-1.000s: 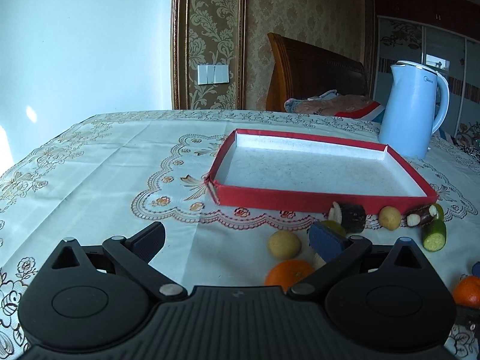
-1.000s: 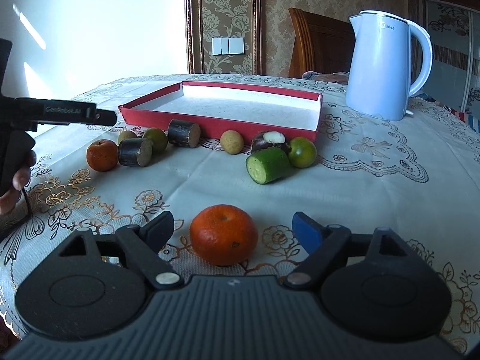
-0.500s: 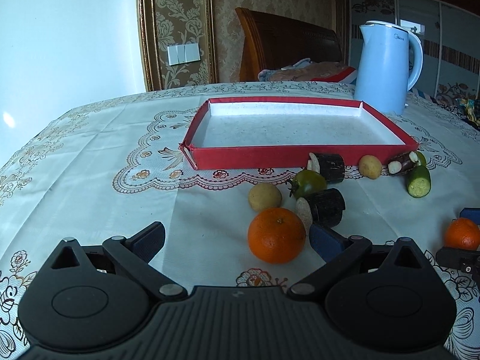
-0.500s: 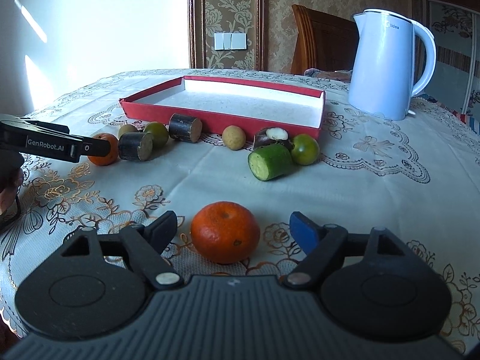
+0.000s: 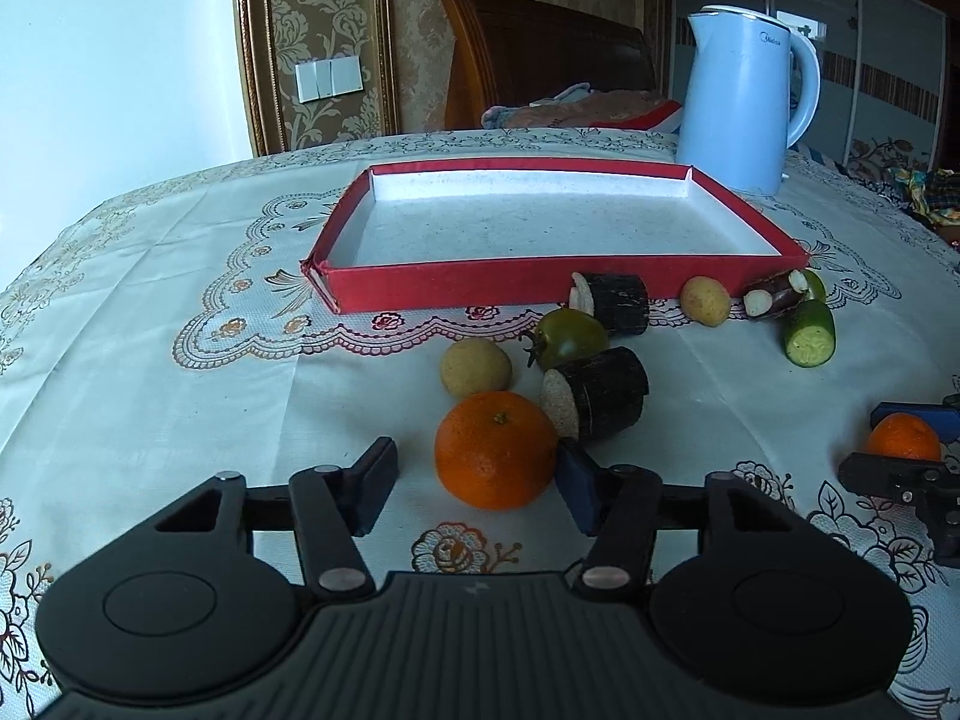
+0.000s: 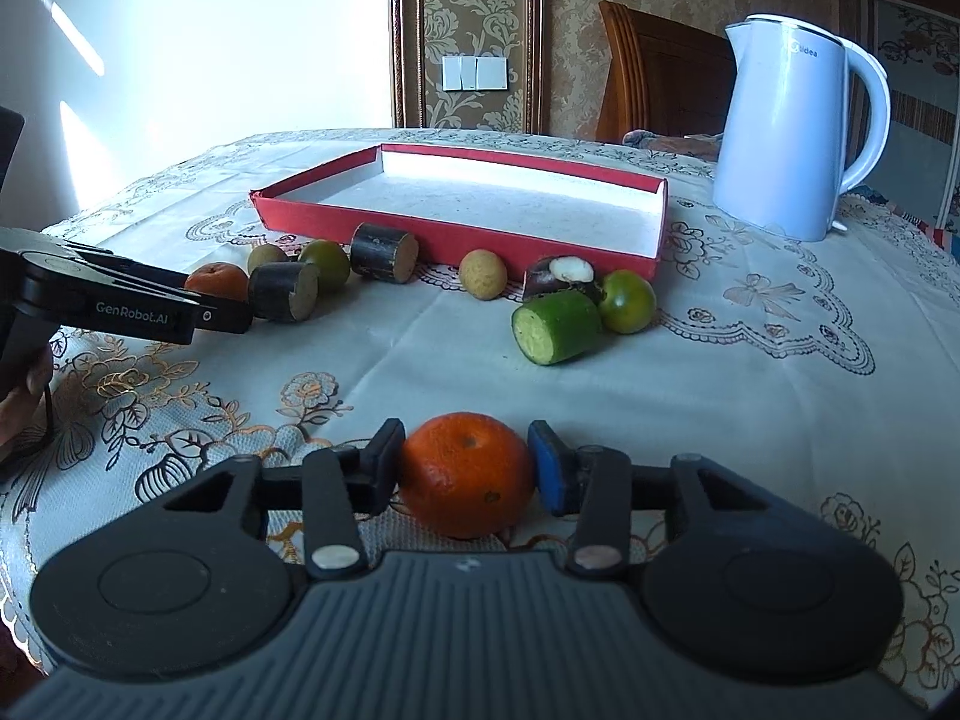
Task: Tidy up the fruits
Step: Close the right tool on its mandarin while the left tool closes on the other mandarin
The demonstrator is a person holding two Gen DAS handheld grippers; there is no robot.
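Note:
In the left wrist view an orange [image 5: 495,459] sits on the tablecloth between the closing jaws of my left gripper [image 5: 477,489]. The blue right pad touches it, while a gap shows at the left pad. In the right wrist view a second orange [image 6: 465,474] is between the closing jaws of my right gripper [image 6: 468,471], with both pads against its sides. An empty red tray [image 5: 450,285] with a white floor lies behind the fruit. The left gripper [image 6: 150,312] also reaches in from the left edge of the right wrist view.
Between me and the tray lie dark sugarcane pieces [image 5: 600,402], a green tomato [image 5: 567,339], two small yellow fruits [image 5: 474,366], a cucumber piece [image 5: 810,333] and a cut mangosteen [image 6: 561,276]. A pale blue kettle [image 5: 744,102] stands at the back right, with a wooden chair behind it.
My left gripper swung right and down to its orange, and its jaws narrowed around it. The right gripper's jaws closed onto their orange without the hand moving.

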